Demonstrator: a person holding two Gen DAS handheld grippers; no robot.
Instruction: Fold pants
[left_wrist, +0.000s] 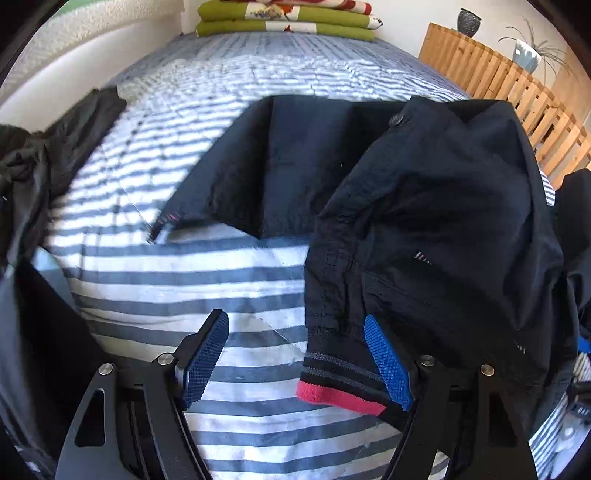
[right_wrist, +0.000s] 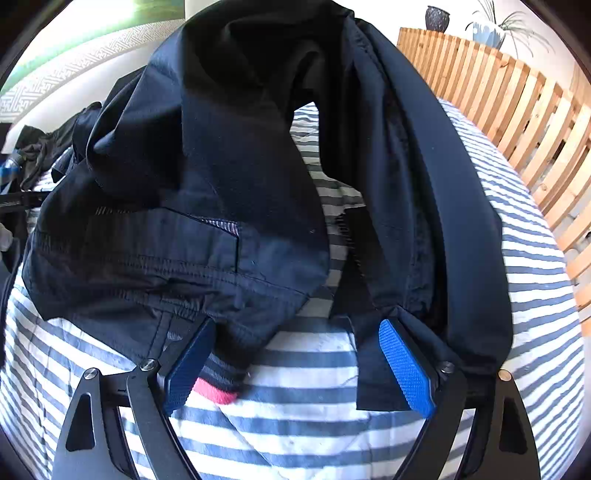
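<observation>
- Left hand-held gripper hangs over the bed with its blue pads wide apart; nothing is pinched between them, though the right-hand pad lies against the edge of the pants' waistband.
- Right hand-held gripper also stands spread, its pads not pressing on anything; dark cloth drapes over both fingers, and striped bedding shows in the gap.
- Dark navy pants lie crumpled on the blue-and-white striped bedding, bunched into a heap, with one flatter part spread toward the middle of the bed.
- A red-edged waistband sits near the left gripper's right pad; the right wrist view shows the same red edge by its left pad.
- Other dark clothes lie at the bed's left side.
- Folded green blankets rest at the far end, beside a wooden slatted frame.
</observation>
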